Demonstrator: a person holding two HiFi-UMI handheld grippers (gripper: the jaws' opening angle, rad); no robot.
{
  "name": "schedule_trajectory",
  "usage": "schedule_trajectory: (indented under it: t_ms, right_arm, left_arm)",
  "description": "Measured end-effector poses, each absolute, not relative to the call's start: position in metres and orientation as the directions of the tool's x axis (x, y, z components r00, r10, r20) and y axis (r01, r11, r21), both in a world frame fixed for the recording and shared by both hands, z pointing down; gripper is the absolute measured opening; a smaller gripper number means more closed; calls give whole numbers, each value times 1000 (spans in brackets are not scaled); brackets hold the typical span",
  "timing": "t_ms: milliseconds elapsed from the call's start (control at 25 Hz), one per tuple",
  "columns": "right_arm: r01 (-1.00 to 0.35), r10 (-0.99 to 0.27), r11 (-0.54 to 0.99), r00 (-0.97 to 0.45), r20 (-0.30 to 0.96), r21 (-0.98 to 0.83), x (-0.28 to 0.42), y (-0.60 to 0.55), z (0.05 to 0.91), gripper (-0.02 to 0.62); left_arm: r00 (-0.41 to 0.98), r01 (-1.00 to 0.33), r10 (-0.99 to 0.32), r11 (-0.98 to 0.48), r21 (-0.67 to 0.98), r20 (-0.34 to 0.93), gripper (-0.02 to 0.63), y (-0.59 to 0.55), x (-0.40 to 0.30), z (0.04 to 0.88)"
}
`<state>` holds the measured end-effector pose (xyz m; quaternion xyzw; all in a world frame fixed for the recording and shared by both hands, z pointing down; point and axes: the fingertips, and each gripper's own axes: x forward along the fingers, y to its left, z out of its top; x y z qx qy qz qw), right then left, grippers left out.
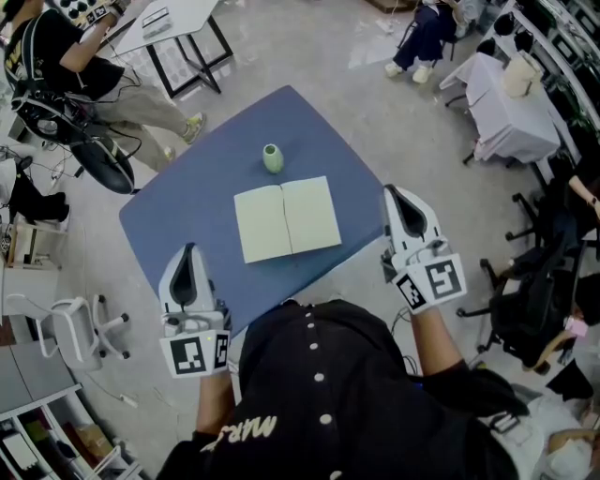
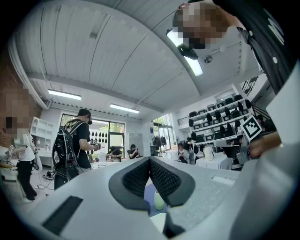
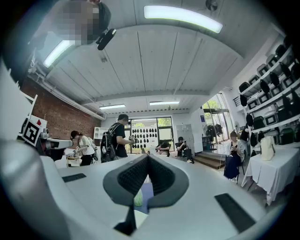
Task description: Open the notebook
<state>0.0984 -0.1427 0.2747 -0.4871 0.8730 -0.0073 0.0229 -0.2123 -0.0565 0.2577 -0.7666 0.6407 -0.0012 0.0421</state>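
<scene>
The notebook (image 1: 286,218) lies open and flat on the blue table (image 1: 187,216), showing two pale yellow-green pages. A small green vase (image 1: 272,157) stands just beyond it. My left gripper (image 1: 190,249) hovers at the table's near left edge, shut and empty, apart from the notebook. To the right of the notebook, at the table's right edge, my right gripper (image 1: 392,191) is also shut with nothing in it. Both point level across the table. In the left gripper view the gripper (image 2: 150,160) has its pads touching, with the vase (image 2: 159,200) below them. The right gripper view shows the gripper (image 3: 147,157) closed above the vase (image 3: 138,199).
A person sits at a white table (image 1: 173,19) at the back left, beside a dark office chair (image 1: 98,159). A white-covered table (image 1: 511,112) and black chairs (image 1: 530,309) stand to the right. A white chair (image 1: 80,328) and shelving (image 1: 47,431) are at the near left.
</scene>
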Motion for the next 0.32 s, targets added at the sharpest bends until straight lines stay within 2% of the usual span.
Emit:
schedule_trajectory:
  t_ms: [320]
  right_arm:
    - [-851, -852, 524, -523, -31, -30, 101, -155, 275, 3]
  left_arm:
    - [185, -981, -982, -181, -69, -47, 3, -68, -206, 259]
